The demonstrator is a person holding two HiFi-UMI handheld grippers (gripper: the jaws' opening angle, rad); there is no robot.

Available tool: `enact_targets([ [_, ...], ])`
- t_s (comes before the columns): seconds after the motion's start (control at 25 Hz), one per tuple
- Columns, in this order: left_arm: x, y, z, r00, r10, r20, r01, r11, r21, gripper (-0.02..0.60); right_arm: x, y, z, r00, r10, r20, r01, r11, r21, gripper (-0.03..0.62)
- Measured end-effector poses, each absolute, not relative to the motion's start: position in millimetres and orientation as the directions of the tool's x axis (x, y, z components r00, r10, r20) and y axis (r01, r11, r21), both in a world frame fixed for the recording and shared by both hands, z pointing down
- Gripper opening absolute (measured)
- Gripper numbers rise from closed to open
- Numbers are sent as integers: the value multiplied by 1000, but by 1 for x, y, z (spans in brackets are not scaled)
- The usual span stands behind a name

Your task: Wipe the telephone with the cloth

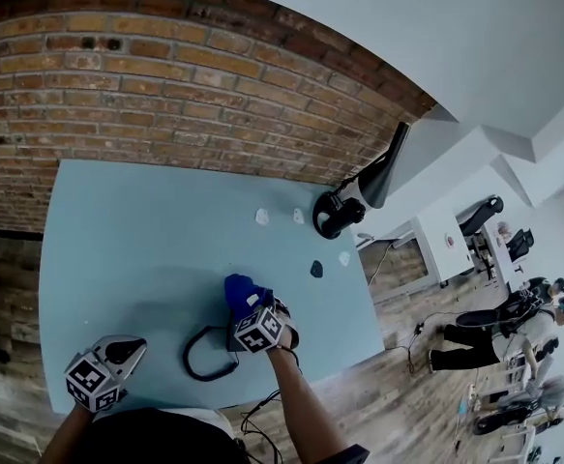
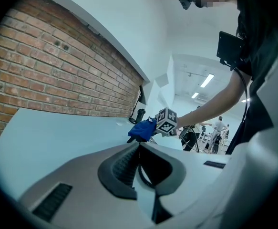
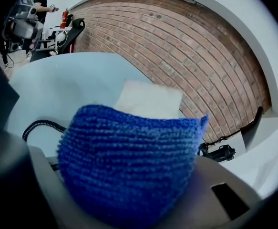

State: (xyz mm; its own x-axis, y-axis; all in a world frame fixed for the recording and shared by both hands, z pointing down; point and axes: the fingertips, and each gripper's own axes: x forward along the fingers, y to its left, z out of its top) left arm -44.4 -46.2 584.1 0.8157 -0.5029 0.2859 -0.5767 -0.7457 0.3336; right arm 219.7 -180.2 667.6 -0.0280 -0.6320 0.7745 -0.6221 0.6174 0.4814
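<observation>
Clamping blue cloth (image 3: 129, 161), right hand-held gripper (image 1: 252, 311) beside black cord (image 1: 191, 354), likely telephone's; left hand-held gripper (image 2: 139, 149) closed, empty.

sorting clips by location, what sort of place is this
Likely a shared lab or studio space: an exposed brick wall, a pale blue table, and other people wearing gear on a wood floor.

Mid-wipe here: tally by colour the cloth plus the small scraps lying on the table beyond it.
Blue: 1, the cloth
White: 3 scraps
Dark: 1 scrap
Total: 5
</observation>
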Motion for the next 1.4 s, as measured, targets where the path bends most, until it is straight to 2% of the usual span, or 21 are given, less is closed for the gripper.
enact_targets([
  [1.4,-28,-37,585,835,-477,275,-548,-766,336,26,214,-138,688,-68,-625,777,-680,599,422,91],
])
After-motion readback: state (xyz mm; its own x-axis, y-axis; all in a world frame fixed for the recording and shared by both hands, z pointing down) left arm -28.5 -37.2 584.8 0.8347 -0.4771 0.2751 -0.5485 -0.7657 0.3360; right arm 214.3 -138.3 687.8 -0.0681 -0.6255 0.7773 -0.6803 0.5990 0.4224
